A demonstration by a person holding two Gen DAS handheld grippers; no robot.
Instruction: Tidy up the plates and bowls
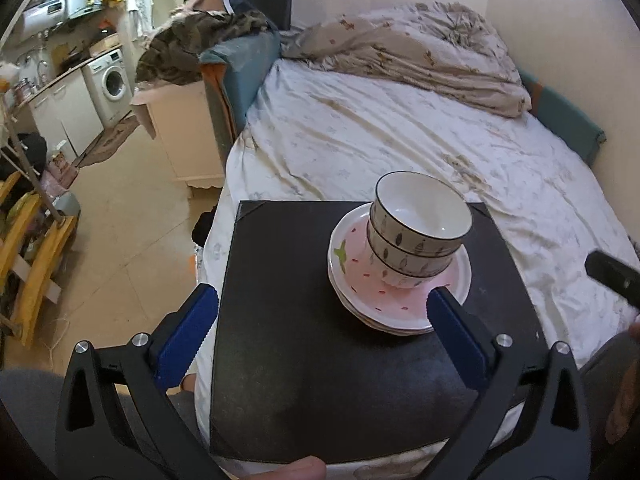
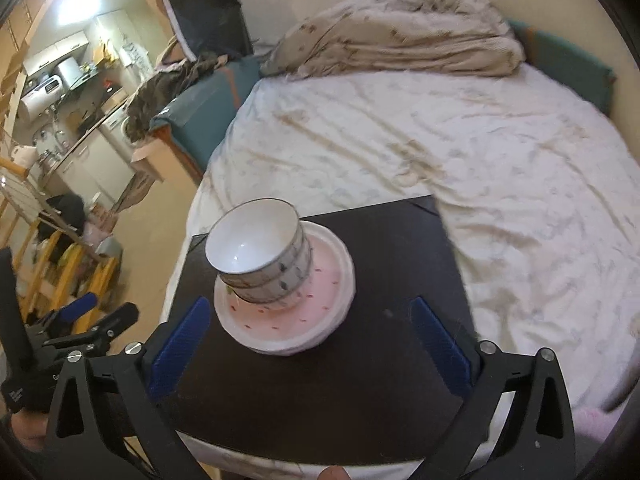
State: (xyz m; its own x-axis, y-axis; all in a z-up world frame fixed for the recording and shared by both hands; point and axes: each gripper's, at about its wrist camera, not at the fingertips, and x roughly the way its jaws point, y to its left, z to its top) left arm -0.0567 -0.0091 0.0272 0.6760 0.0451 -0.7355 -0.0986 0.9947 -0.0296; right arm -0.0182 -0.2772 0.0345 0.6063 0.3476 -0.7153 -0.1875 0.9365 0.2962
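A stack of white bowls [image 1: 420, 228] with a dark leaf pattern stands on a stack of pink-and-white plates [image 1: 360, 276], on a black board [image 1: 288, 320] lying on the bed. The same bowls [image 2: 260, 256], plates [image 2: 320, 292] and board [image 2: 380, 360] show in the right wrist view. My left gripper [image 1: 322, 300] is open and empty, held above the board, its right finger close to the plates' near rim. My right gripper [image 2: 310, 312] is open and empty, above the board just in front of the plates.
The board rests on a bed with a white sheet [image 1: 400, 140] and a crumpled duvet [image 1: 420, 48] at the far end. Left of the bed is bare floor [image 1: 132, 232], a yellow wooden rack [image 1: 36, 256] and a kitchen area with a washing machine [image 1: 112, 80].
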